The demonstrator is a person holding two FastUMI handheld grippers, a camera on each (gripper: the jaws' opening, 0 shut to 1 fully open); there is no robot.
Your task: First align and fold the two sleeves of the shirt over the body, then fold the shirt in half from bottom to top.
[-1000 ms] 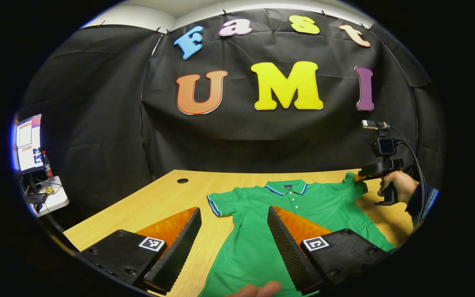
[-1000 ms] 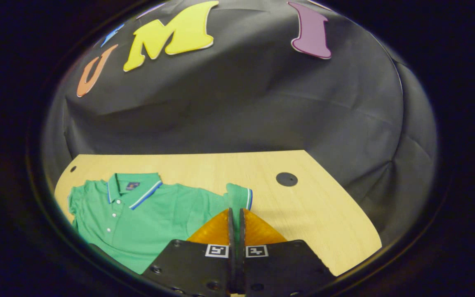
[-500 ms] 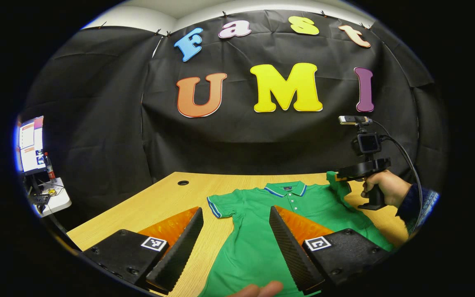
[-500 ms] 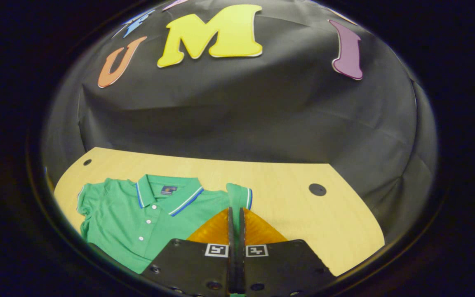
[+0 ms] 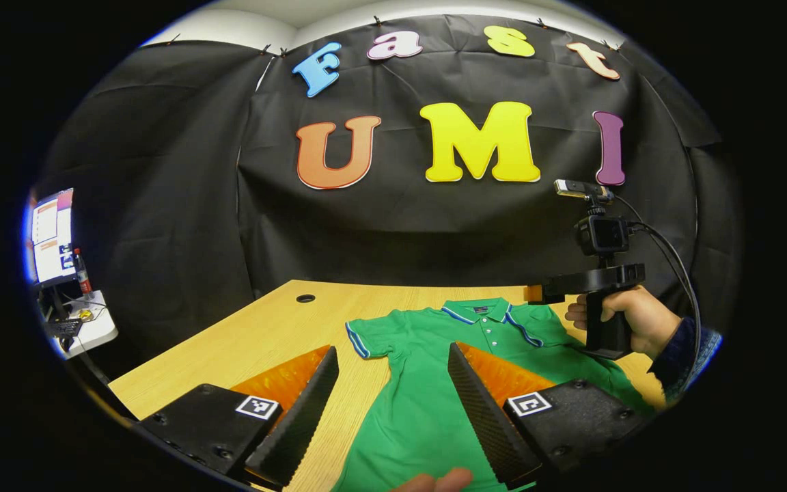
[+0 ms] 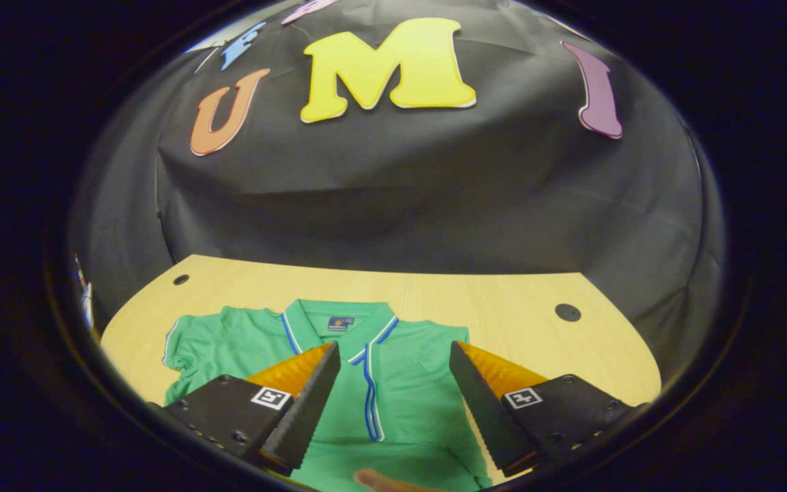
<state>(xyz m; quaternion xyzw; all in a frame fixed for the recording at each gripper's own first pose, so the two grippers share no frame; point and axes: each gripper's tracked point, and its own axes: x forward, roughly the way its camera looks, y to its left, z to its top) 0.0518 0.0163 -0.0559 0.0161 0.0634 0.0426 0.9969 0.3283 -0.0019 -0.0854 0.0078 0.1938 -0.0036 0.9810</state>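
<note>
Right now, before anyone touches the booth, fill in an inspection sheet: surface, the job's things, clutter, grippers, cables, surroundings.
Surface: wooden table with two round holes near the far corners.
Job's things: green polo shirt lying flat, collar toward the wall; one sleeve folded over the body, its striped cuff on the chest; the other sleeve spread out flat.
Clutter: nothing seen on the table.
Grippers: left gripper open above the shirt; right gripper open over the folded sleeve, held in a hand.
Cables: a black cable loops from the right gripper's camera.
Surroundings: black cloth wall; a side desk with a lit monitor and a bottle.
</note>
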